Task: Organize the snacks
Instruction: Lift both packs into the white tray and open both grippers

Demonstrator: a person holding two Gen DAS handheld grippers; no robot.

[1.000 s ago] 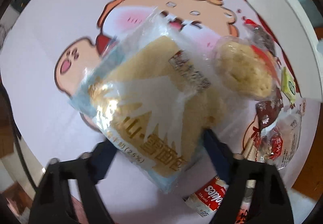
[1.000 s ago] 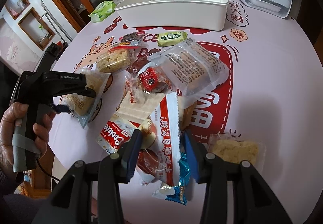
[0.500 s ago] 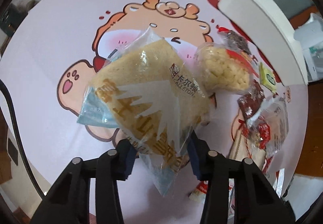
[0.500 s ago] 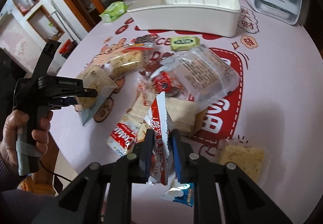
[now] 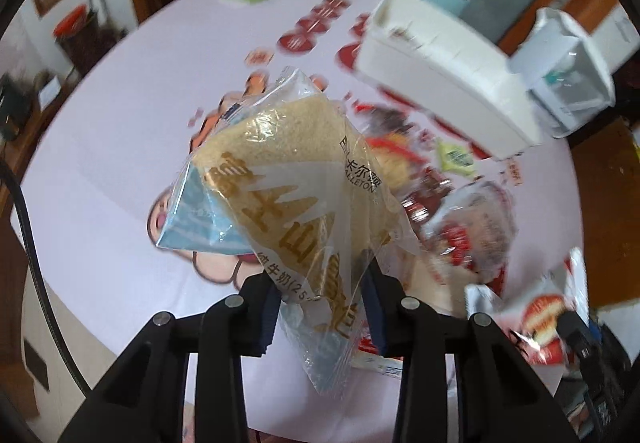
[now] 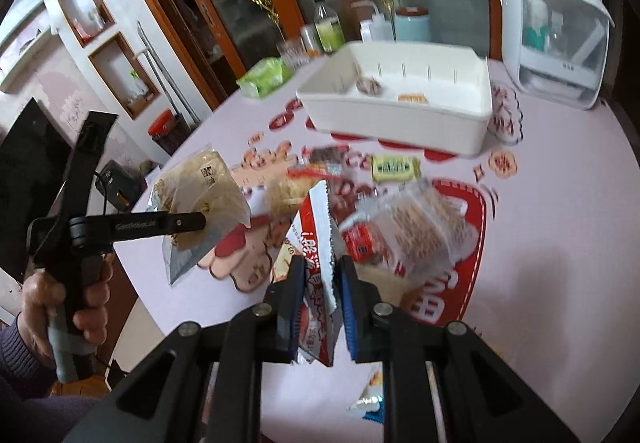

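My left gripper [image 5: 320, 307] is shut on the lower end of a clear-wrapped bread bag [image 5: 296, 195] with gold print, held up off the table. From the right wrist view the same bread bag [image 6: 200, 199] hangs in the left gripper [image 6: 202, 221], which a hand [image 6: 80, 307] holds. My right gripper [image 6: 320, 303] is shut on a red-and-white snack packet [image 6: 316, 243], lifted above the table. A white bin [image 6: 400, 111] stands at the back with a couple of small items inside. Several loose snacks [image 6: 404, 231] lie on the pink tablecloth [image 6: 560, 243].
A white lidded appliance [image 6: 556, 35] stands right of the bin. A green packet [image 6: 266, 77], bottles and jars sit at the table's far edge. A small green snack [image 6: 396, 167] lies before the bin. The table's near-left edge [image 6: 132, 295] drops off beside the hand.
Both grippers closed on their packets and rose. The bread bag left the tablecloth and now hangs in the air. The red-and-white packet came up off the pile.
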